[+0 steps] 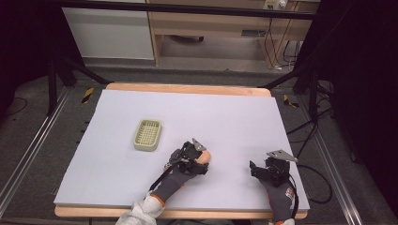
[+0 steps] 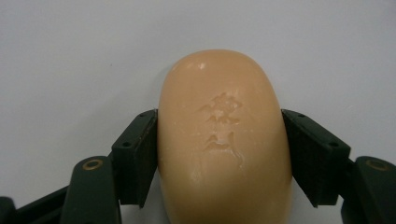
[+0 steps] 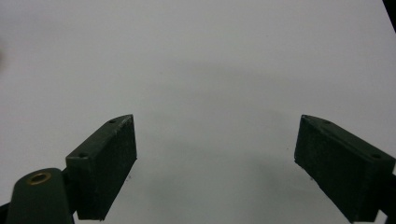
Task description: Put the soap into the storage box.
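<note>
The left claw (image 1: pixel 202 154) is clamped on a peach-coloured bar of soap (image 2: pixel 224 140), its two black jaws pressing the bar's long sides, low over the pale surface (image 1: pixel 225 117) near its front middle. Characters are stamped into the soap's top face. A pale green slotted soap dish (image 1: pixel 148 135) sits on the surface just beyond and to the left. The right claw (image 3: pixel 215 154) hangs with its jaws wide apart over bare surface, well apart from the soap.
</note>
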Available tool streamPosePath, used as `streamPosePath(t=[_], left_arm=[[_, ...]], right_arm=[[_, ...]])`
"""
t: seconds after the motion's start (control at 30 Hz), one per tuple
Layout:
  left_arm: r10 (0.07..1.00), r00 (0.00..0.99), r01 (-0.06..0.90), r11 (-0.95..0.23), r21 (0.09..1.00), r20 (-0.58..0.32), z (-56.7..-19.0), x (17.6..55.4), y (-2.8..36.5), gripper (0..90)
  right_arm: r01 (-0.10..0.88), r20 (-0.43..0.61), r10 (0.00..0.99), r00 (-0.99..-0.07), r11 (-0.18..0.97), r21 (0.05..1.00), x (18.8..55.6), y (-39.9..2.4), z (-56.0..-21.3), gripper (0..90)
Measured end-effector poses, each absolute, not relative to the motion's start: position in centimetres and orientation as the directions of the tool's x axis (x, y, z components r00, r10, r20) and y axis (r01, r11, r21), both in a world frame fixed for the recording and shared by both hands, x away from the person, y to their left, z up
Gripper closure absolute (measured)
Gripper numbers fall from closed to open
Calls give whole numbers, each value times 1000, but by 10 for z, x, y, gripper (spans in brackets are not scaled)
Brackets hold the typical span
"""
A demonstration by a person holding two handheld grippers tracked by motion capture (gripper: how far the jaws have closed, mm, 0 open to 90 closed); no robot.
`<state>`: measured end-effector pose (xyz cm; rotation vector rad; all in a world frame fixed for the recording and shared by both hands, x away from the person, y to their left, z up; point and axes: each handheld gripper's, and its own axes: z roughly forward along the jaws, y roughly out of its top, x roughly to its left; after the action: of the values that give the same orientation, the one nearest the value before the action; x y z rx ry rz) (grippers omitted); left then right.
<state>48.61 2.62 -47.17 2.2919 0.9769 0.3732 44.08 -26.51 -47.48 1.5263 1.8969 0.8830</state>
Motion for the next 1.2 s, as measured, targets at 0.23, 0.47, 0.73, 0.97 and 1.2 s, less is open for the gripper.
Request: streamPosePath(t=[0.23,0.47,0.73,0.97,1.2], left_arm=[[722,692,548,-533,645,9,-462,483,33,309],[718,696,534,-528,661,11,-450,478,44,309],[723,691,527,-519,673,17,-438,473,59,310],[727,686,528,-517,674,20,-436,470,69,310],[737,675,529,-503,684,20,-433,465,86,311]], right_arm=[[620,-11,978,-208,141,772,441,-265,-475,131],[619,-13,978,-209,143,772,441,-265,-475,131],[618,-15,978,-209,144,773,440,-265,-475,131],[618,-17,978,-209,146,773,440,-265,-475,131],[619,-17,978,-210,146,772,440,-266,-475,131]])
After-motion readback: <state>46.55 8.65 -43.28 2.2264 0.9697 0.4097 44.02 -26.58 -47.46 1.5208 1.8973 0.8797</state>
